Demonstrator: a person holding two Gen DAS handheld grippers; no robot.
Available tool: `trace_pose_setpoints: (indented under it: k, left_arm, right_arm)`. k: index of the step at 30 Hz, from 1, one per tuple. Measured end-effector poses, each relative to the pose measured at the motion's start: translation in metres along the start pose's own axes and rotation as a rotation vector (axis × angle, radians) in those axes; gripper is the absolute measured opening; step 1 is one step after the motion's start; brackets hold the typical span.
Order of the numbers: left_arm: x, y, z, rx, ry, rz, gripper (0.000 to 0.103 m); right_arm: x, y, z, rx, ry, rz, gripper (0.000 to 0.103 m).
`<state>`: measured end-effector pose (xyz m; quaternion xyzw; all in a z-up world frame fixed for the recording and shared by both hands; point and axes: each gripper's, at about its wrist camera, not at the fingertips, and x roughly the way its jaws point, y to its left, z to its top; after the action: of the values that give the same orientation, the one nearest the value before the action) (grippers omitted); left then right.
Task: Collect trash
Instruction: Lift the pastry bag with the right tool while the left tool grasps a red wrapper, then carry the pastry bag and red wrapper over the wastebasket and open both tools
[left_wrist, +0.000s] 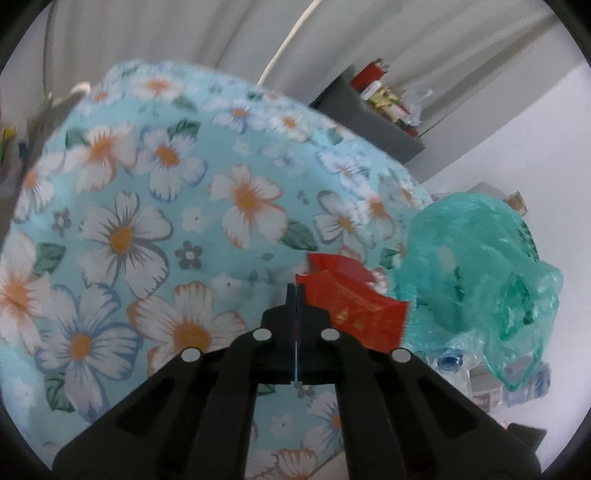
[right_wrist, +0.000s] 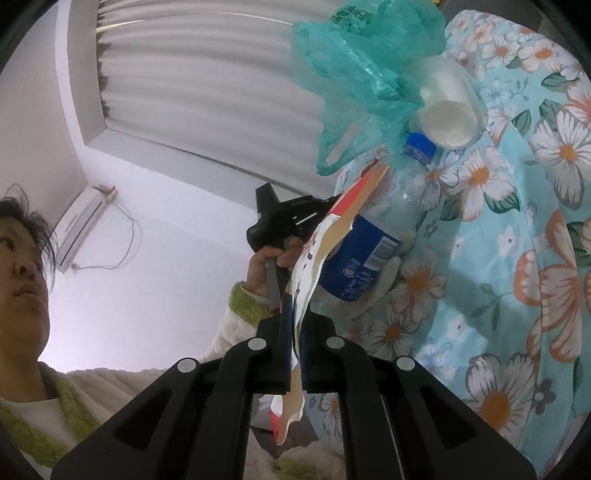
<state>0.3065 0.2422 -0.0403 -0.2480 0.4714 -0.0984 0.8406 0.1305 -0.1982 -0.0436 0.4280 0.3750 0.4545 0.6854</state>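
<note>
A bed or cushion covered in pale blue cloth printed with large white and orange flowers fills most of both views. Beside it sits a crumpled, translucent green plastic bag, thin and glossy, lying against the floral cloth. Close by the bag are a clear plastic bottle with a blue cap and blue label, and a white, round-ended plastic container touching the bag's edge. Farther back, a grey shelf holds red and yellow packets, and pleated white curtains hang along the wall, with a wall-mounted air conditioner near the ceiling.

The left gripper points downward at the cloth, its black jaws pressed together on one edge of a red wrapper — a flat, shiny foil packet with gold print and a serrated end, which reaches to the green bag. In the right wrist view a hand in a cream and green fuzzy sleeve grasps that gripper's handle, partly hidden behind the trash.

The right gripper points roughly level, its jaws clamped on a torn piece of cardboard packaging — white, tan and red, bent and ragged — which blocks part of the bottle behind it.
</note>
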Motion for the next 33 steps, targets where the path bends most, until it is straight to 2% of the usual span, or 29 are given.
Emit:
trace_pose_setpoints:
  k: [6, 11, 17, 22, 27, 33]
  left_arm:
    - [-0.040, -0.026, -0.006, 0.098, -0.095, 0.019, 0.000]
    - [-0.081, -0.051, -0.014, 0.174, -0.184, 0.046, 0.000]
    - [-0.141, -0.093, -0.033, 0.295, -0.311, 0.070, 0.000]
    - [-0.177, -0.133, -0.052, 0.401, -0.383, 0.062, 0.000]
    - [-0.205, -0.175, -0.071, 0.485, -0.433, 0.003, 0.000]
    - [-0.211, -0.227, -0.088, 0.551, -0.446, -0.108, 0.000]
  right_arm:
    - [-0.007, 0.010, -0.003, -0.023, -0.020, 0.014, 0.004]
    - [-0.016, 0.028, -0.006, -0.093, -0.032, 0.029, 0.004]
    - [-0.031, 0.048, -0.011, -0.158, -0.054, 0.045, 0.004]
    - [-0.052, 0.065, -0.016, -0.201, -0.087, 0.054, 0.004]
    - [-0.078, 0.082, -0.025, -0.245, -0.136, 0.043, 0.004]
    - [-0.122, 0.098, -0.030, -0.293, -0.260, 0.013, 0.004]
